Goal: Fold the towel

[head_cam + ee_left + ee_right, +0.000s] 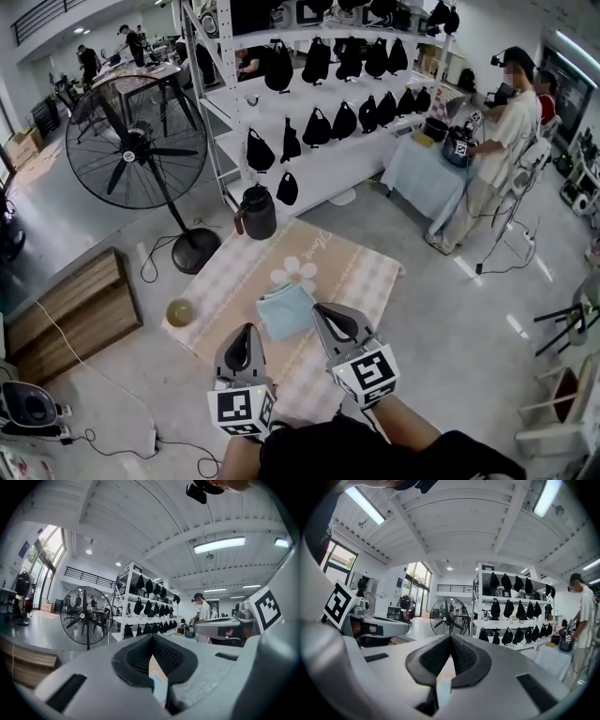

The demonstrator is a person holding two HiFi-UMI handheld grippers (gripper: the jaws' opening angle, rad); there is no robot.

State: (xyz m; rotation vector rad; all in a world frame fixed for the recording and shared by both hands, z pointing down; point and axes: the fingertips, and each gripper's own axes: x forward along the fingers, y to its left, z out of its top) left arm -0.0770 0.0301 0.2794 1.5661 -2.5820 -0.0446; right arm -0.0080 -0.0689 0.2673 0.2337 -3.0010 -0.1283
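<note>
Jaws of the 2 grippers are pressed together on nothing. The left gripper (247, 330) and right gripper (322, 311) are held level near the folded pale-blue towel (285, 310), which lies on the checked mat (328, 262). Coming down closed could rumple its layers — or drag the mat askew.

head view: high, steeply down | both gripper views: low, level, facing room | all 3 share: shelf rack (323, 155), fan (141, 141)

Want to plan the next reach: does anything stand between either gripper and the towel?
Nothing visible does. The folded towel lies on the mat, close before the shut left gripper and right gripper. The bowl sits off to the left, the jug at the mat's far corner.
</note>
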